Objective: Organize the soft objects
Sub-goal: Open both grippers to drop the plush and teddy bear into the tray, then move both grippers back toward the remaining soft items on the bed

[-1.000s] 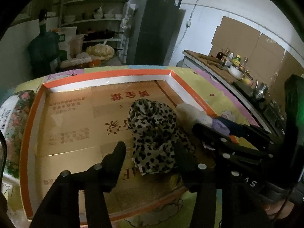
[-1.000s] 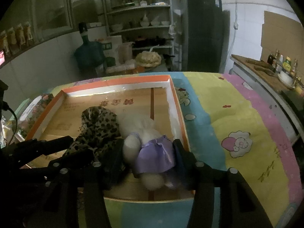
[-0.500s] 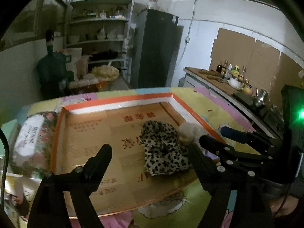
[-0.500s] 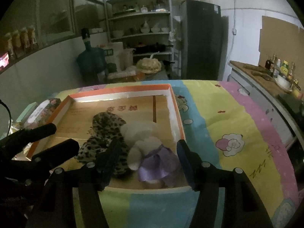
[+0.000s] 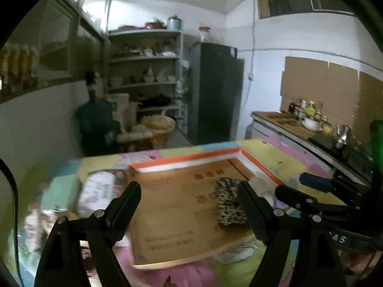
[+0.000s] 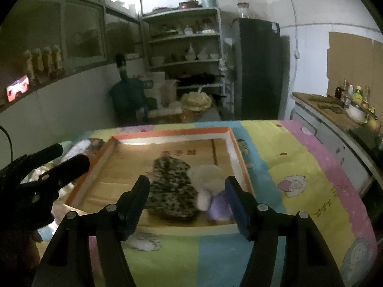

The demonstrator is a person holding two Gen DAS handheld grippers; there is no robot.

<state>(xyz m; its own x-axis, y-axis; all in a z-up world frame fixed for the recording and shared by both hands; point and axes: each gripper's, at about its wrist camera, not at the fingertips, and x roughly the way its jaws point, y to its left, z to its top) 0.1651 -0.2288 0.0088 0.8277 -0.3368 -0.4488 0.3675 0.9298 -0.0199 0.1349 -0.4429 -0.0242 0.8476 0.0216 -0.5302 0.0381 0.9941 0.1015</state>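
Nearest to the cameras, both grippers hang above the near edge of the table with nothing in them: the right gripper has its fingers spread wide, framing the soft things from the front without touching them, and the left gripper likewise has its fingers well apart, over the near left part of the box. Just past the fingertips lies the shallow cardboard box with an orange rim, resting on a pastel cartoon tablecloth. Two soft objects sit inside it, in the near right part: one leopard-print plush and, touching its right side, one white plush in a purple dress. By my reading, those two are already put away, so that much of the tidying looks done. What seems left lies outside the box: one pale crumpled soft thing on the cloth just in front of the near wall, and one floral-wrapped bundle beside the left wall, blurred, so I cannot say what it is. Whether either belongs in the box is a guess. Farther back stand one open shelf unit, one dark refrigerator, and a counter with bottles at the right.
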